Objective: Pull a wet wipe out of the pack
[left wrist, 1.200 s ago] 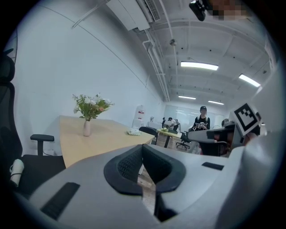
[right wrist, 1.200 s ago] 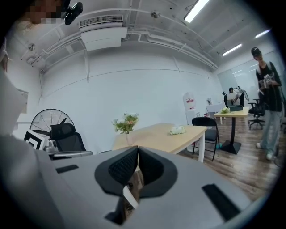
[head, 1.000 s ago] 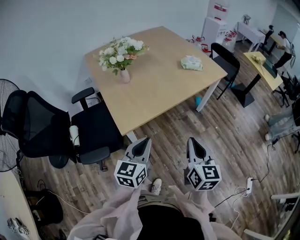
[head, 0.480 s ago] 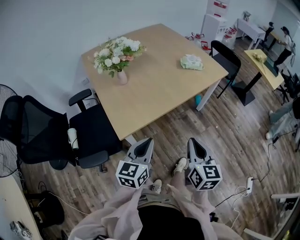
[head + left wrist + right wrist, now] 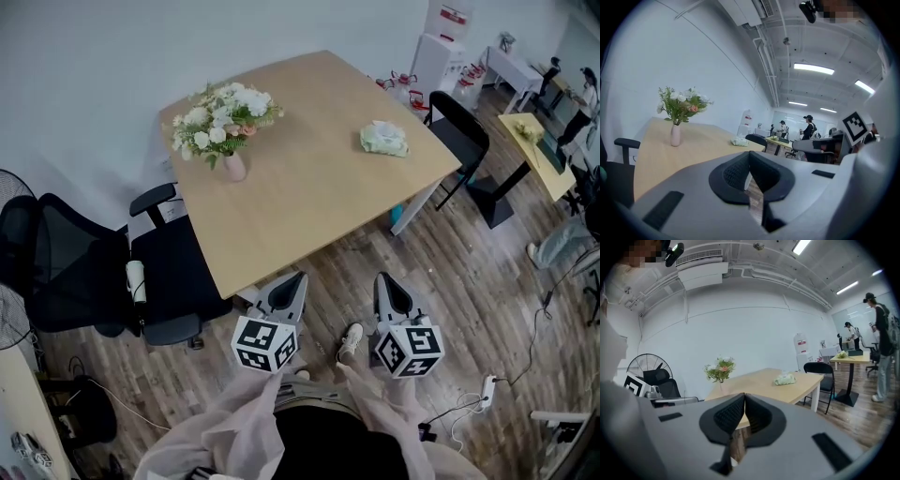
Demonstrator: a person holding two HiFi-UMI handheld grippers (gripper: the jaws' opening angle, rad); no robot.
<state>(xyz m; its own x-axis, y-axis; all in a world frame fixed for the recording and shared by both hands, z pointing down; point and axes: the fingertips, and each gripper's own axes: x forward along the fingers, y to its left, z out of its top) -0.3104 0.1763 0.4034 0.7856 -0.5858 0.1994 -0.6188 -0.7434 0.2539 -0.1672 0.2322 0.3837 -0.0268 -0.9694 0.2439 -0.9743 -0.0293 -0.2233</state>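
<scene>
Office chair: black office chair (image 5: 89, 267) at the far left, tucked up against the bench's left side.
Flowers: white flowers (image 5: 223, 111) standing upright in a pink vase (image 5: 232, 167) near the bench's left back corner.
Left gripper: here's the left gripper (image 5: 299, 277), held low over the wooden floor (image 5: 469, 272), just short of the bench's near corner. Its own view shows the jaws pressed together at the tips with nothing between them.
Bench: light wooden bench (image 5: 309, 197), with only the vase and the pack on it.
Shoe: one pale shoe (image 5: 350, 343) shows on the floor between the two grippers.
Wipe pack: there it is, the pale green wipe pack (image 5: 384, 138), lying flat near the bench's right edge. It is well apart from the vase and well apart from both grippers, with nothing touching it.
Right gripper: the right gripper (image 5: 381, 278) is level with the left one and side by side with it, also short of the bench. The jaws are closed tight and empty.
Black chair: a slim black chair (image 5: 457, 131) stands just beyond the bench's right corner.
</scene>
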